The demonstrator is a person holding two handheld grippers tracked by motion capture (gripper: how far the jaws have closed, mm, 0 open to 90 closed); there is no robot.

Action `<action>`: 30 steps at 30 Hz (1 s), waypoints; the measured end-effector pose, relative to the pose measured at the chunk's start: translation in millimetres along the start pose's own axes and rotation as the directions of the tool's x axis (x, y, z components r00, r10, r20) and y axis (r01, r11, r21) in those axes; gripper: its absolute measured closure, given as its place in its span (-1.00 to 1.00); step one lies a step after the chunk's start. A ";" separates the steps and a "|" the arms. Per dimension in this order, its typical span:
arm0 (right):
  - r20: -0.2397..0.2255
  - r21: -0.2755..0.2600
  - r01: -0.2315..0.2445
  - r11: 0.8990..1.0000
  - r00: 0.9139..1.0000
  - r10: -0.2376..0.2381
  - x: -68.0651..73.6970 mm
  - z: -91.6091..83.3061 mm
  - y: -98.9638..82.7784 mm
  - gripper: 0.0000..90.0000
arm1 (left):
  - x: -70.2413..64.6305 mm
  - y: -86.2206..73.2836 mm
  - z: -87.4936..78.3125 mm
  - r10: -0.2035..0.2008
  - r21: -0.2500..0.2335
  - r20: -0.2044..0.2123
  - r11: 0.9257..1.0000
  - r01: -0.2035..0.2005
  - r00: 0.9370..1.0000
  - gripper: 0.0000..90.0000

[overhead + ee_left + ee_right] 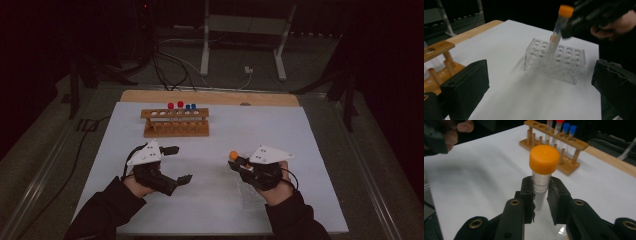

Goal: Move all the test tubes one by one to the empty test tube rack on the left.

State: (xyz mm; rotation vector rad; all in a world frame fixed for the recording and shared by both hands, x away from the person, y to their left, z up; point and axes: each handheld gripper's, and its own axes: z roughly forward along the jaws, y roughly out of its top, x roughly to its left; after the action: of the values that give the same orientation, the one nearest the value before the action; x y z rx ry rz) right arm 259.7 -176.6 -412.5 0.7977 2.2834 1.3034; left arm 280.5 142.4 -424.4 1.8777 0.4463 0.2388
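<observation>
A: Where's the tube?

B: I have the orange-capped tube (pixel 541 180) clamped in my right gripper (pixel 541 195), its jaws pressing its sides, tilted just above the clear rack (pixel 564 62)

A: And your left?

B: My left gripper (pixel 172 162) is left of that rack, jaws wide apart, holding nothing
</observation>
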 end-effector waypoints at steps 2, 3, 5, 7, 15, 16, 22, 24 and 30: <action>-0.015 0.009 0.000 1.000 1.000 0.000 3.0 2.1 -0.8 0.67 | -1.2 4.5 3.2 0.003 -0.001 0.010 1.000 -0.003 1.000 -0.95; -0.020 0.014 0.003 1.000 1.000 -0.002 4.5 3.3 -1.2 0.67 | -2.1 6.8 5.0 0.008 0.001 0.017 1.000 -0.008 1.000 -0.95; -0.030 0.020 0.004 1.000 1.000 -0.003 7.6 5.1 -2.0 0.67 | -4.2 11.2 8.8 0.020 0.001 0.028 1.000 -0.020 0.999 -0.95; -0.038 0.023 0.004 1.000 0.999 -0.003 10.3 6.9 -2.8 0.67 | -6.0 15.2 12.7 0.021 0.001 0.040 1.000 -0.021 0.999 -0.95; -0.072 0.041 0.010 0.999 0.997 -0.007 18.9 11.9 -4.9 0.67 | -14.3 28.5 27.5 0.038 -0.009 0.076 0.999 -0.038 0.996 -0.86; -0.075 0.041 0.012 0.999 0.997 -0.009 19.8 12.8 -5.0 0.67 | -15.8 29.8 29.5 0.045 -0.010 0.079 0.999 -0.044 0.996 -0.86; -0.085 0.047 0.018 0.999 0.996 -0.014 22.8 14.5 -5.2 0.67 | -22.0 34.5 41.3 0.058 -0.012 0.098 0.998 -0.057 0.993 -0.69; -0.087 0.048 0.020 0.999 0.996 -0.016 23.7 14.8 -5.0 0.67 | -23.5 34.9 44.8 0.064 -0.011 0.104 0.998 -0.064 0.993 -0.63; -0.098 0.051 0.022 0.998 0.995 -0.017 25.9 16.4 -5.1 0.67 | -27.1 33.2 54.6 0.080 -0.013 0.111 0.997 -0.079 0.991 -0.24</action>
State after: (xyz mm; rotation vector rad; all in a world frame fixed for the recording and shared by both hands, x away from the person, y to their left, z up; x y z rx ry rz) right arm 248.2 -151.3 -426.4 0.7422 2.4040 1.3054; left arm 282.7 74.4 -410.6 1.8915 0.2942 0.1871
